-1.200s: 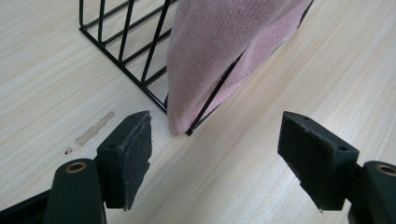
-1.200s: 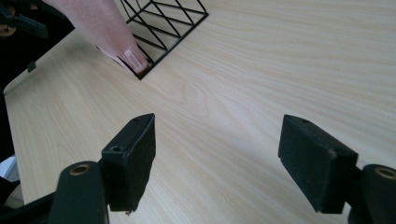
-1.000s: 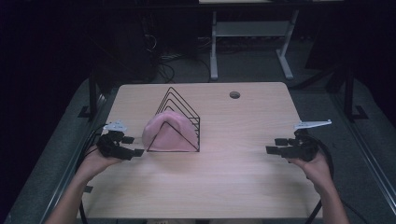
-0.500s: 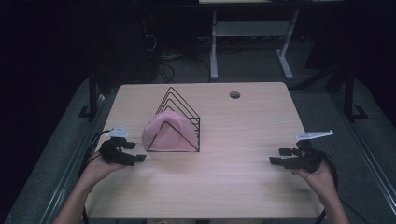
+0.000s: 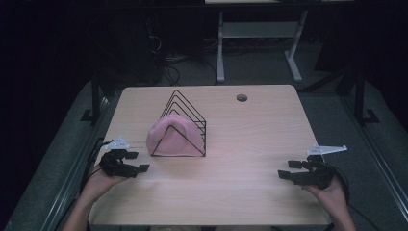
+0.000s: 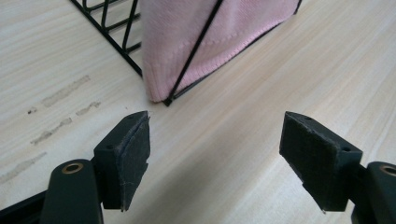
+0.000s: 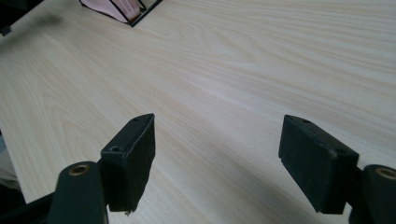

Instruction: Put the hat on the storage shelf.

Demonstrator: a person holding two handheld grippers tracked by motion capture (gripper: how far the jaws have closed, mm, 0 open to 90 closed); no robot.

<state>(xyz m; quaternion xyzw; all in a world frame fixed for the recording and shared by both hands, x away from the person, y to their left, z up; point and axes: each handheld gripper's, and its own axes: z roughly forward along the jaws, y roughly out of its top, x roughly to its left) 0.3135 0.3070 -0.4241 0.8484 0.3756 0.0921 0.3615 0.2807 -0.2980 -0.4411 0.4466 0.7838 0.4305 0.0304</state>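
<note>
1. My left gripper [image 5: 133, 162] and right gripper [image 5: 287, 170] rest low near the table's [image 5: 269, 125] front edge, jaws wide apart, empty.
2. Farther in, the pink cloth [image 5: 174, 138] is draped inside the wire rack [image 5: 185, 120].
3. Looks like a resting stage; any next move calls for reaching toward the rack.

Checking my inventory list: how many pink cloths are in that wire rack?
1. A single pink cloth sits bunched inside the black wire rack at the table's left-center; another could be folded behind it.

Dim room, grey floor [image 5: 57, 159], white-legged desk [image 5: 260, 33] behind
</note>
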